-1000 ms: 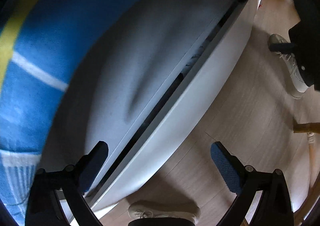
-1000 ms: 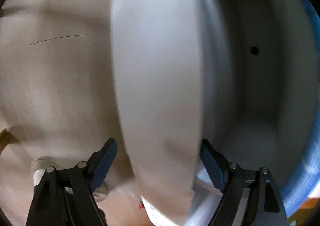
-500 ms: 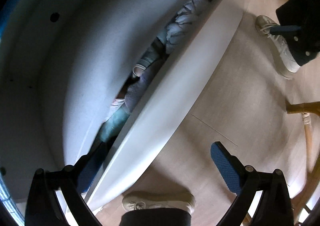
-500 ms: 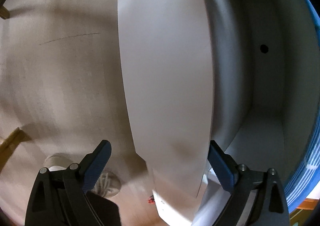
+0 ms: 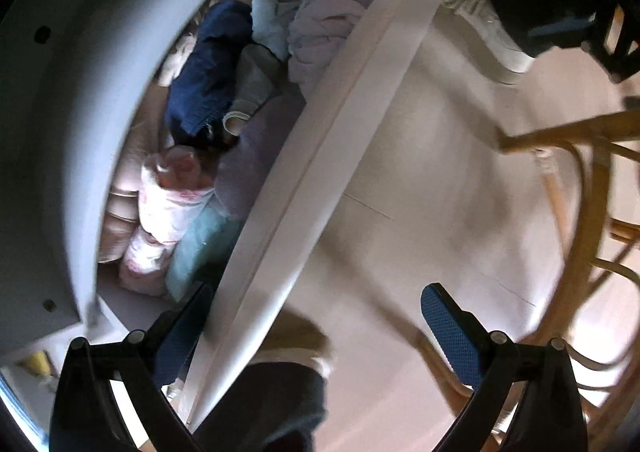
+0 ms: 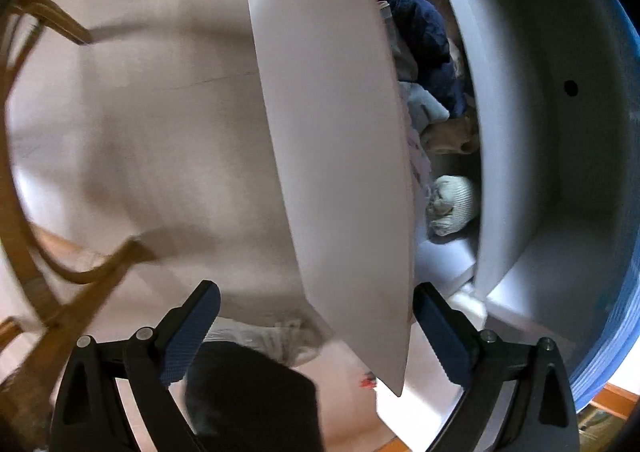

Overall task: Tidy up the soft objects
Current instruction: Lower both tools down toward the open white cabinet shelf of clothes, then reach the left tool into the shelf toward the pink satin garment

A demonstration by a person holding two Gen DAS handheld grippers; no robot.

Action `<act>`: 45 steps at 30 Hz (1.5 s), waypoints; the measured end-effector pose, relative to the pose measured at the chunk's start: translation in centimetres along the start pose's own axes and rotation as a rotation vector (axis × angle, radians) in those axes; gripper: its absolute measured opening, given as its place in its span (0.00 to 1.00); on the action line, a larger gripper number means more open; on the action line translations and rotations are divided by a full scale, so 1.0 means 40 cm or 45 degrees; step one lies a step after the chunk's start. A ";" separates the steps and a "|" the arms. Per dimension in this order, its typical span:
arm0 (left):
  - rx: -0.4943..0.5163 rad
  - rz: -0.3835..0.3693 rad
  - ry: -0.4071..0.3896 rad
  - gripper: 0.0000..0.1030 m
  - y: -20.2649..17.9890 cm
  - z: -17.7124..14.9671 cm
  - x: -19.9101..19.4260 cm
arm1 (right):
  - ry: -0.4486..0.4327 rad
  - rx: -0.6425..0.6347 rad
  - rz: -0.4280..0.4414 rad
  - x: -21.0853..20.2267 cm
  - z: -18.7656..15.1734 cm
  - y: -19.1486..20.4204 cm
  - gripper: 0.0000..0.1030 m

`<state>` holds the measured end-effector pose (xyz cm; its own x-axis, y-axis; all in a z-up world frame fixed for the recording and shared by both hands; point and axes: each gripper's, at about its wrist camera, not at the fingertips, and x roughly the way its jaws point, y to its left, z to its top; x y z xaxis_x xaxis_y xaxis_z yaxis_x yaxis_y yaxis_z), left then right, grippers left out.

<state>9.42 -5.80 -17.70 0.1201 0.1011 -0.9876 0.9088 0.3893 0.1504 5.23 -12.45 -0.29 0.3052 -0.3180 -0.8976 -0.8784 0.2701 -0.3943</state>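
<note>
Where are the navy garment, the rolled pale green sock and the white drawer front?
navy garment [image 5: 208, 68], left wrist view, middle of its folds.
rolled pale green sock [image 6: 454, 200], right wrist view, its rounded end.
white drawer front [image 6: 332, 132], right wrist view, flat face.

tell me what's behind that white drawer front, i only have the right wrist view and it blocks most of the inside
observer: A teal piece lies against the inner face of the drawer front, at the end nearest the left claw.
operator: anything beside it
observer: Yes, a pink-and-white roll sits right next to it, on the side away from the front.
operator: where's the left claw
observer: The left claw is open and straddles the drawer front, with one side over the clothes and the other over the floor. It holds nothing.
</note>
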 end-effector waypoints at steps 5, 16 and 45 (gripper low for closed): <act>0.054 -0.048 0.035 1.00 -0.047 -0.026 0.013 | -0.061 -0.005 0.087 -0.047 -0.006 0.029 0.90; 0.195 -0.023 0.099 1.00 -0.152 -0.082 0.014 | -0.367 0.509 0.141 -0.185 -0.026 -0.145 0.90; -1.007 -0.095 0.028 1.00 0.162 -0.103 0.036 | 0.156 1.126 0.326 0.127 -0.038 -0.255 0.90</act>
<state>13.85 0.64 -17.96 0.0547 0.0644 -0.9964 0.3594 0.9298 0.0799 15.17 -18.21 -0.53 0.0555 -0.2336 -0.9708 -0.2985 0.9239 -0.2394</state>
